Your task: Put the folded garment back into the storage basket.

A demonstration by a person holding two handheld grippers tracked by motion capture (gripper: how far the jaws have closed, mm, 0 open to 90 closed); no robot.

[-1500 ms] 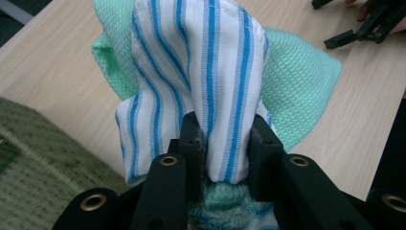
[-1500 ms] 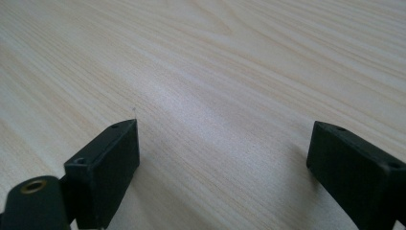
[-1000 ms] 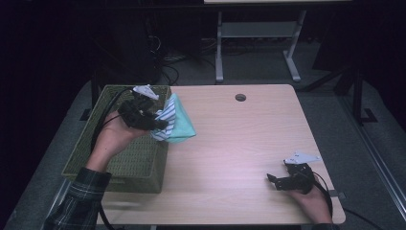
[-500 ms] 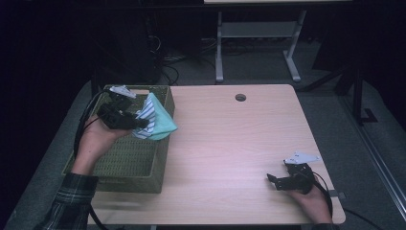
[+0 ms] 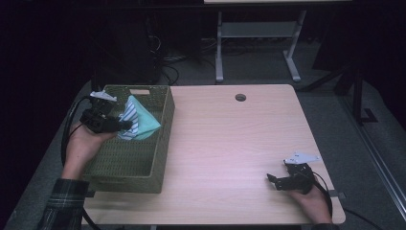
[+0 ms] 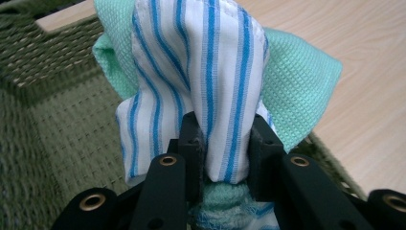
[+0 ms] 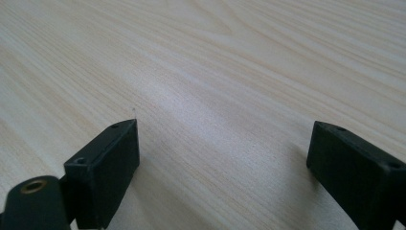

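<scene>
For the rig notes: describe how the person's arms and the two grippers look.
Both the left gripper and the right gripper are black, with blocky jaws, brass-coloured rivets, a grey three-cornered plate on top and a trailing black cable. The left arm wears a dark plaid sleeve.

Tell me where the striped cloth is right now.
In the high view, the striped cloth hangs at the left, clamped in the left gripper over the green basket.

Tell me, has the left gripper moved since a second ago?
Yes. The left gripper, shut on the cloths, has moved left from the basket's table-side rim to over its inside.
</scene>
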